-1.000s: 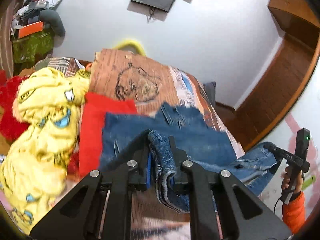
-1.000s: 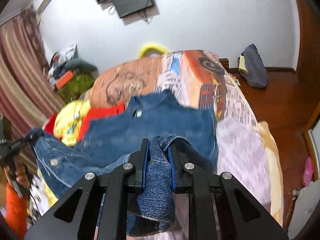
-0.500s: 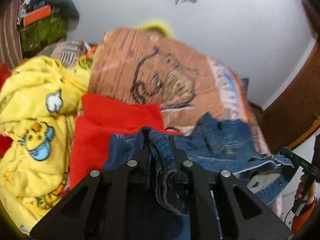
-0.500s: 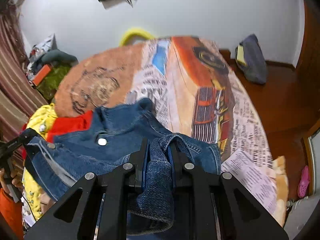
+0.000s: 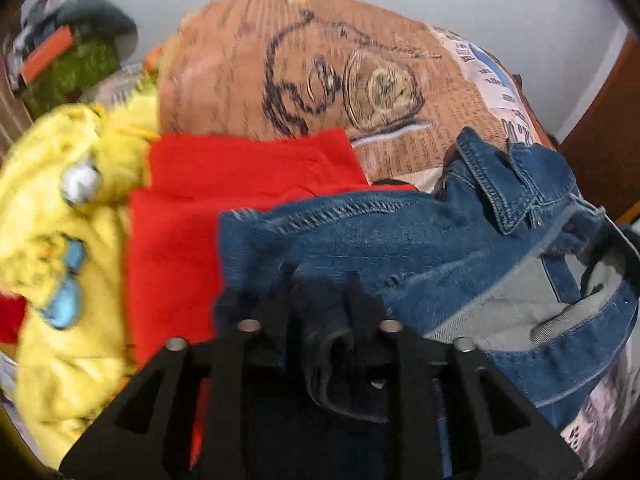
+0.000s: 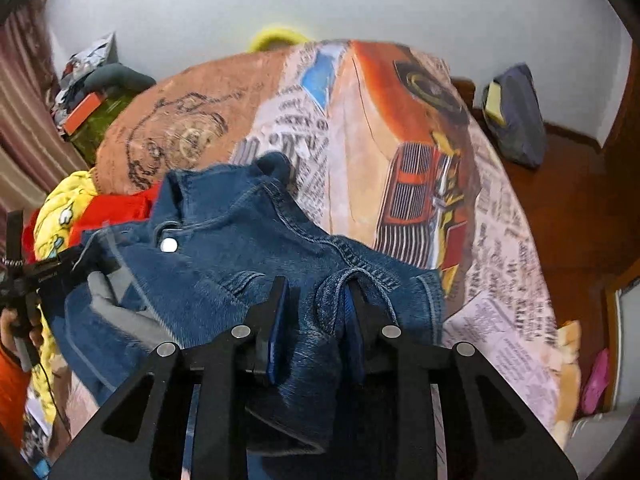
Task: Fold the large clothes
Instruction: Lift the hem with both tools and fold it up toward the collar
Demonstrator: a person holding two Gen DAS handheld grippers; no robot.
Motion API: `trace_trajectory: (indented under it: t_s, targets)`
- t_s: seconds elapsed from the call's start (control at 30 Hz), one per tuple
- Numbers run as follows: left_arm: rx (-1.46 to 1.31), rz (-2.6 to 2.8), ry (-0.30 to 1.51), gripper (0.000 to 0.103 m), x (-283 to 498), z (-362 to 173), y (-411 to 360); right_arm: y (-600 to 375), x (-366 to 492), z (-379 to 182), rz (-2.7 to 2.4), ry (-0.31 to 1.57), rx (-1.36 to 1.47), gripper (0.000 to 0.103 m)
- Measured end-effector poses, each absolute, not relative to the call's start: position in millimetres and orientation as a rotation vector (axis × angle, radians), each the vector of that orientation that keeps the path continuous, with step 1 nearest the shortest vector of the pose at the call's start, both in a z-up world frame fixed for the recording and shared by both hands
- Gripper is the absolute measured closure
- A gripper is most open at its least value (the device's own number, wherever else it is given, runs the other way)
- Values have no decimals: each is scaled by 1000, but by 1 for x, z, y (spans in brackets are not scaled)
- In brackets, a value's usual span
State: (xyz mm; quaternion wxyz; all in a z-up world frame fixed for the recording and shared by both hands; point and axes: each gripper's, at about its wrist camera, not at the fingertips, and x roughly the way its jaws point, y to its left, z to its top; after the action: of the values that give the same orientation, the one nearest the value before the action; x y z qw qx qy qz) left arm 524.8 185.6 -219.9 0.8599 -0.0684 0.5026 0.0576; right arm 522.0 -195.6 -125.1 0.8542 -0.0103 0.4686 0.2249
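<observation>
A blue denim jacket (image 5: 400, 240) lies bunched on a bed with a printed cover (image 5: 248, 68); its grey lining and collar show at the right. It also shows in the right wrist view (image 6: 224, 264), with a white button. My left gripper (image 5: 320, 300) has jaws apart, with a fold of denim still lying between them. My right gripper (image 6: 316, 300) has its jaws parted, and a loose fold of denim hangs between the blue pads. The left gripper also shows at the left edge of the right wrist view (image 6: 44, 276).
A red garment (image 5: 208, 200) and a yellow printed blanket (image 5: 60, 220) lie left of the jacket. The bed cover (image 6: 400, 140) extends to the right edge, with wooden floor and a dark bag (image 6: 516, 112) beyond. Clutter stands at the far left (image 6: 88, 96).
Both grippers have moved down and forward, laying the jacket on the bed. Both pairs of jaws have opened from shut; the denim fold now sits loose between them.
</observation>
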Motion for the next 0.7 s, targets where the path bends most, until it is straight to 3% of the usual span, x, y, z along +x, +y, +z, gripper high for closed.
trace_trajectory:
  t_s: [0.1, 0.17, 0.23, 0.4, 0.47, 0.7]
  targets:
    - [-91, 131, 982, 58, 507, -185, 184, -197, 507, -108, 474, 940, -54, 78]
    - [-98, 122, 930, 46, 494, -165, 184, -198, 491, -94, 434, 890, -84, 62]
    - [-91, 107, 889, 45, 480, -147, 181, -200, 481, -86, 418, 847, -92, 50]
    - [-34, 38, 905, 42, 453, -140, 158, -197, 452, -79, 461, 825, -102, 48]
    - [-20, 12, 928, 38, 447, -148, 146, -191, 441, -85, 485, 843, -116, 46]
    - [8, -68, 1044, 38, 431, -199, 107, -162, 413, -124, 563, 919, -161, 45]
